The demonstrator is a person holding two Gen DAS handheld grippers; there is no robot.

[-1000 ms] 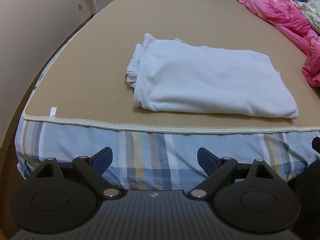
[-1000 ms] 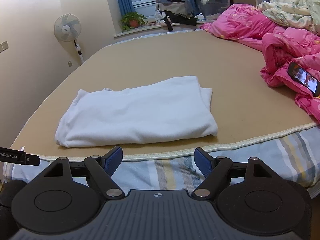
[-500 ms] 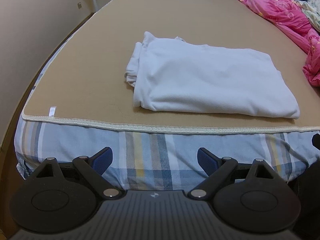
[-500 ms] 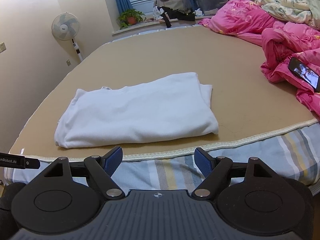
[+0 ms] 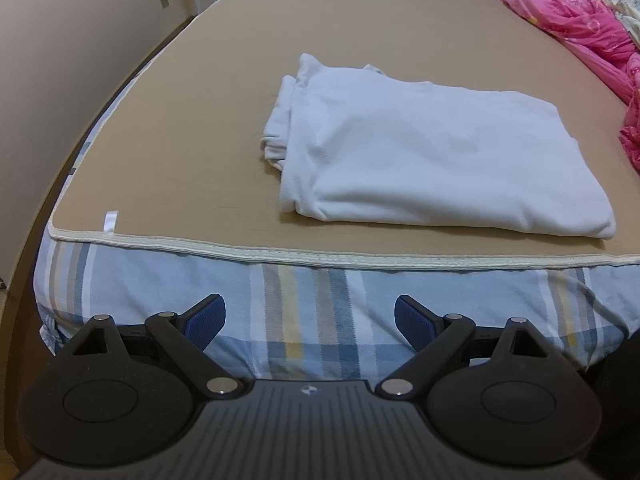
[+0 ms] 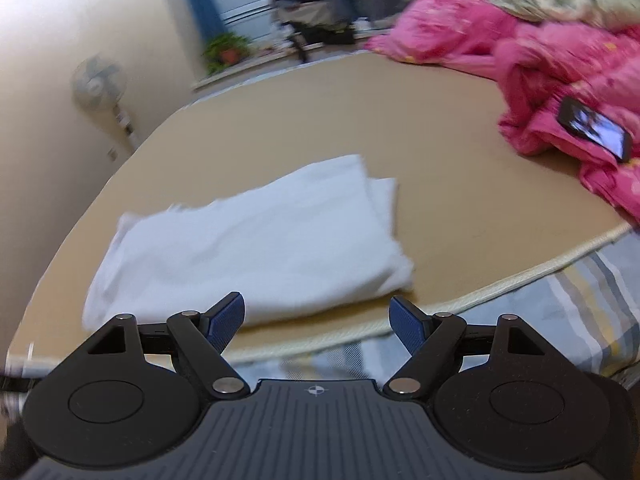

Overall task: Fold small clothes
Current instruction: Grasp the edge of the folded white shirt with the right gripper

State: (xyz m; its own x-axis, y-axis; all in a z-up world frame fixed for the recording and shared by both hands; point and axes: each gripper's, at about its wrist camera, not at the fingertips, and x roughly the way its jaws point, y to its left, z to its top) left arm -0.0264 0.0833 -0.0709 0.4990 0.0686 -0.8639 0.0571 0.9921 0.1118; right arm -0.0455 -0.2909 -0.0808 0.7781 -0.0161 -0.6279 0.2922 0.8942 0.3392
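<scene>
A white garment (image 5: pixel 424 156) lies folded into a flat rectangle on the tan mat (image 5: pixel 192 128) of the bed, near the front edge. It also shows in the right wrist view (image 6: pixel 256 248), blurred. My left gripper (image 5: pixel 310 322) is open and empty, held off the bed's front edge over the plaid sheet. My right gripper (image 6: pixel 318 320) is open and empty, just short of the garment's near edge, its left fingertip over the cloth in the picture.
A pink quilt (image 6: pixel 560 68) is heaped on the right of the bed with a phone (image 6: pixel 596 128) on it. A standing fan (image 6: pixel 100 88) is by the left wall. A plaid sheet (image 5: pixel 320 312) hangs over the bed's front. Boxes and a plant (image 6: pixel 226 50) stand by the window.
The right gripper has moved forward toward the garment and tilted; its view is blurred. The left gripper has crept slightly closer. The garment has not moved.
</scene>
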